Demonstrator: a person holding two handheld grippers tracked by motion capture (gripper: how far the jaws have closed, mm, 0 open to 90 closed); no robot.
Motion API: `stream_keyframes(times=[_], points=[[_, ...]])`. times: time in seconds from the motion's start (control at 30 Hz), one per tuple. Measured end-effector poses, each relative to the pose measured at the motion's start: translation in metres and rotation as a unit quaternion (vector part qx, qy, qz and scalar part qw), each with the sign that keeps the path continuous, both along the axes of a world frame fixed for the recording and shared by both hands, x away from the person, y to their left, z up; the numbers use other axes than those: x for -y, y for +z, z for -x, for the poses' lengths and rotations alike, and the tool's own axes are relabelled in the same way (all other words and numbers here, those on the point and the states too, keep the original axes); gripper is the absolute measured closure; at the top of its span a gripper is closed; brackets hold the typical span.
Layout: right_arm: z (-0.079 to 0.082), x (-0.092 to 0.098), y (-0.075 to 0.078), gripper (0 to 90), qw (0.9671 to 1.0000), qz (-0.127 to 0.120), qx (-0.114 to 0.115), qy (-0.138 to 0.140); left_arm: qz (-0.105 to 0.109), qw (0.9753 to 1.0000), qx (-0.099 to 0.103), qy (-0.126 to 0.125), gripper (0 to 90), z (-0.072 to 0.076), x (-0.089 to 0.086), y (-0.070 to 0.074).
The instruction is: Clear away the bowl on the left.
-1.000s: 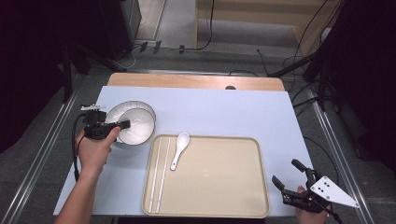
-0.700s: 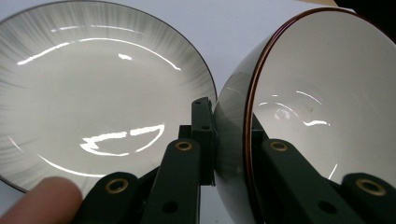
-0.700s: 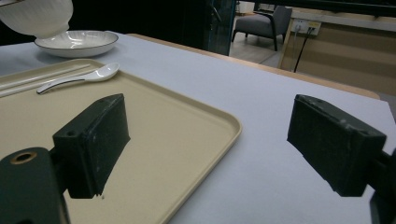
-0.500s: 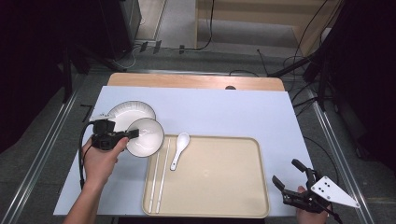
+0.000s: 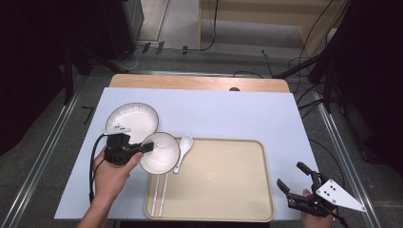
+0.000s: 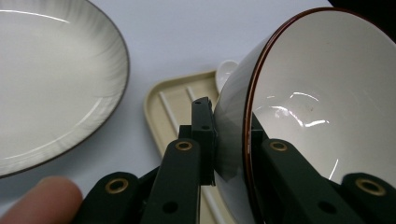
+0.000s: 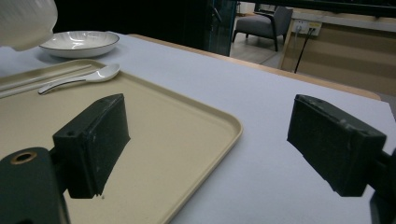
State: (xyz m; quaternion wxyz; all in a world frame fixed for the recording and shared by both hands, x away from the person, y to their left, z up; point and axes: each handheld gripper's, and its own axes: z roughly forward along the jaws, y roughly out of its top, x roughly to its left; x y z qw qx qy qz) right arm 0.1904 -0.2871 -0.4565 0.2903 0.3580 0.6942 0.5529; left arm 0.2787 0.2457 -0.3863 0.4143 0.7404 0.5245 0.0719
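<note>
At the near right corner of the table, the right gripper (image 5: 298,189) is resting just off the near right corner of the beige rectangular plastic tray (image 5: 223,190), its jaws spread wide with nothing between them. In the right gripper view the same tray (image 7: 187,116) is lying under the gap.

Farther left, the left gripper (image 5: 148,148) is pinching the rim of the small white ceramic bowl with a dark brown edge (image 5: 160,153), one jaw inside and one outside the wall (the left gripper view is showing this closely, with the bowl (image 6: 308,93) tilted). The bowl is sitting over the far left corner of the tray, hiding the far ends of the pale chopsticks (image 5: 159,195) lying along the tray's left side.

Just right of the bowl, a white ceramic soup spoon (image 5: 183,151) is lying across the tray's far rim. Beyond the gripper, a wide white shallow plate with a dark rim (image 5: 132,119) is standing on the pale blue table cover (image 5: 237,114).
</note>
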Motion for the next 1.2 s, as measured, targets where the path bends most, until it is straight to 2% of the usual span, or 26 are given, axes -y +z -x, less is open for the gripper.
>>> stream_keyframes(times=[0.17,0.47,0.63,0.93,1.2], points=[[0.0,0.0,0.0,13.0,1.0,-0.001,0.0,0.0,-0.004,0.9995,-0.004,-0.03,82.5,0.012,0.02,-0.003],[0.0,0.0,0.0,13.1,1.0,-0.001,0.001,0.001,0.003,0.9984,-0.011,-0.056,82.5,0.026,0.04,-0.01],[0.0,0.0,0.0,13.0,1.0,0.0,0.002,0.001,0.0,0.9975,-0.015,-0.069,82.5,0.035,0.047,-0.012],[0.0,0.0,0.0,13.0,1.0,0.0,0.0,0.001,-0.013,0.9957,-0.034,-0.085,82.4,0.05,0.059,-0.026],[0.0,0.0,0.0,13.0,1.0,0.0,0.001,0.002,-0.026,0.9941,-0.049,-0.093,82.4,0.057,0.061,-0.036]])
